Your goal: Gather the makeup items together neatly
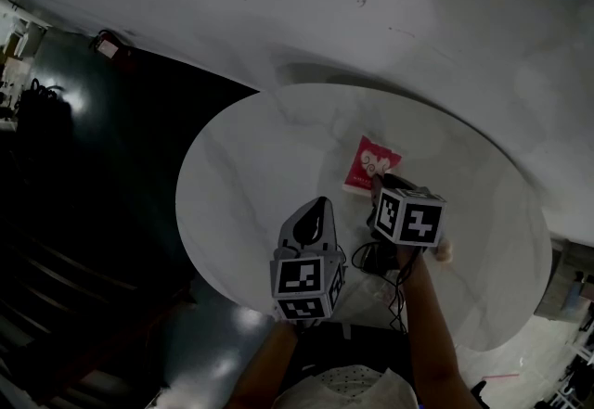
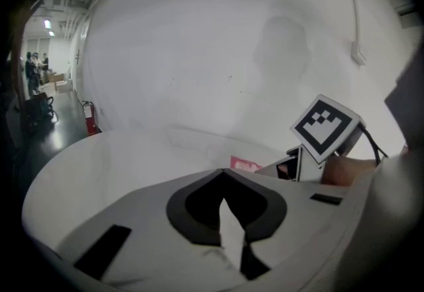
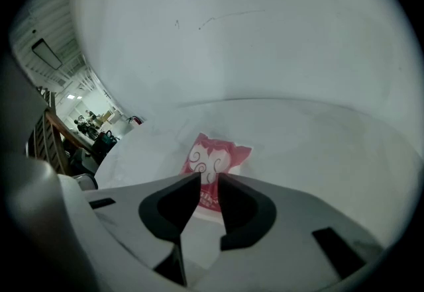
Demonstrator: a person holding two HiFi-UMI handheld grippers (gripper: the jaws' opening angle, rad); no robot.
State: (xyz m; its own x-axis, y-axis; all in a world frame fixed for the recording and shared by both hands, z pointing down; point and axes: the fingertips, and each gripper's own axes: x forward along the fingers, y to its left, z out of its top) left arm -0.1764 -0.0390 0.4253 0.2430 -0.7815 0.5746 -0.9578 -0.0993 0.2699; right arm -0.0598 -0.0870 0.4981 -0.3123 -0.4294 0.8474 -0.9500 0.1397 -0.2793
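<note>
A pink-and-white makeup sachet [image 1: 372,165] lies flat near the middle of the round white table [image 1: 241,166]. My right gripper [image 1: 378,185] points steeply down at the sachet's near edge. In the right gripper view the right gripper [image 3: 209,177] has its dark jaws a little apart, and the sachet [image 3: 215,158] shows through the narrow gap; the pads do not press on it. My left gripper [image 1: 319,205] hovers to the left of the right one, shut and empty. In the left gripper view its jaws [image 2: 222,171] meet, with the sachet [image 2: 245,164] beyond them.
A black cable [image 1: 376,259] lies on the table close to the person's side. Dark floor [image 1: 93,212] lies off the table's left rim, a white wall rises behind it, and a red fire extinguisher [image 2: 91,118] stands far left.
</note>
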